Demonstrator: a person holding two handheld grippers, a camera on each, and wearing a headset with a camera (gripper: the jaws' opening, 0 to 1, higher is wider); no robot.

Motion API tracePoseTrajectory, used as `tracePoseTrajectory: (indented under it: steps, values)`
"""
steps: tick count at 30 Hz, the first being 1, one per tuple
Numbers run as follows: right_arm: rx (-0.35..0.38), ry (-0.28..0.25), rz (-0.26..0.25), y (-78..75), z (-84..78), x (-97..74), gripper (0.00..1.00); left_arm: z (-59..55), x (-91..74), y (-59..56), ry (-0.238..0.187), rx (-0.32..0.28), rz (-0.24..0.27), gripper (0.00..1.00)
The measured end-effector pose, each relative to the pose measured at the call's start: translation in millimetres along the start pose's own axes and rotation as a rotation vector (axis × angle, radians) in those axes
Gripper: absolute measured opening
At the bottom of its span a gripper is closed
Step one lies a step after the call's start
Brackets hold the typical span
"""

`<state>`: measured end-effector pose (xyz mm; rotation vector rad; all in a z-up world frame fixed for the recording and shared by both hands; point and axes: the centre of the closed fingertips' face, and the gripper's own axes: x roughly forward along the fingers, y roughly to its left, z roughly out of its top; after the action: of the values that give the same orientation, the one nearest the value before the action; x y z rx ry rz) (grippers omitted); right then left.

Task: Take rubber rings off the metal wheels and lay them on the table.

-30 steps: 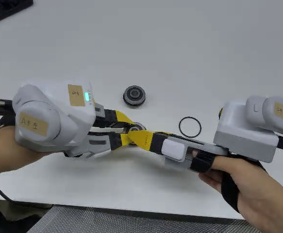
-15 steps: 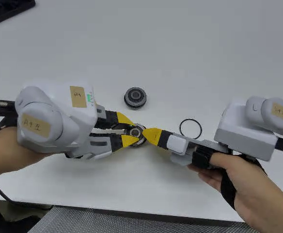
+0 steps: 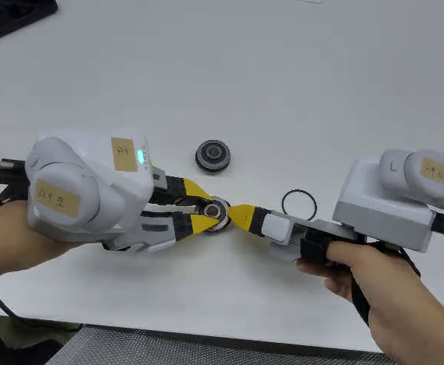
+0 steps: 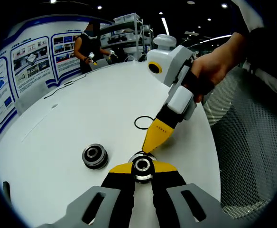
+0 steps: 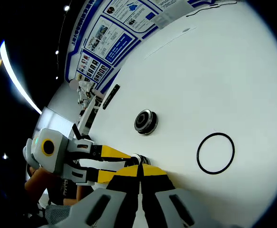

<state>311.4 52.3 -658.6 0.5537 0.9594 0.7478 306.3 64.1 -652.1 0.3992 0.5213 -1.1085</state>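
My left gripper [image 3: 207,214] is shut on a small metal wheel [image 3: 217,212], held just above the table; in the left gripper view the wheel [image 4: 143,167] sits between the yellow fingertips. My right gripper [image 3: 241,215] is shut, and its yellow tip [image 4: 155,137] touches the wheel's right rim. In the right gripper view its own closed fingertips [image 5: 139,169] meet the wheel [image 5: 137,158]. I cannot see whether a rubber ring is pinched there. A loose black rubber ring [image 3: 299,204] [image 5: 216,153] [image 4: 143,122] lies flat on the table. A second wheel [image 3: 212,155] [image 4: 95,156] [image 5: 145,121] lies farther back.
The white table [image 3: 298,91] stretches away behind the wheels. Its front edge [image 3: 207,334] runs close under both hands, with a grey mesh surface below it. A dark object [image 3: 9,15] sits at the far left corner. A person [image 4: 88,45] stands in the background.
My right gripper has drawn back to the right, from overlapping the left jaws to touching the wheel's rim with its tip. The left gripper keeps the wheel in about the same place.
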Motion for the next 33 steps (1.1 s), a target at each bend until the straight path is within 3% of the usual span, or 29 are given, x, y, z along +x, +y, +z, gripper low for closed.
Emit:
tracePoseTrajectory:
  steps: [7, 33]
  values:
    - [-0.059, 0.006, 0.0, 4.6, -1.4, -0.6, 0.01, -0.1, -0.2, -0.7, -0.007, -0.005, -0.002, 0.13]
    - [-0.119, 0.016, 0.007, 7.0, -1.5, 1.6, 0.01, -0.8, -0.3, -1.4, 0.01, 0.004, -0.001, 0.13]
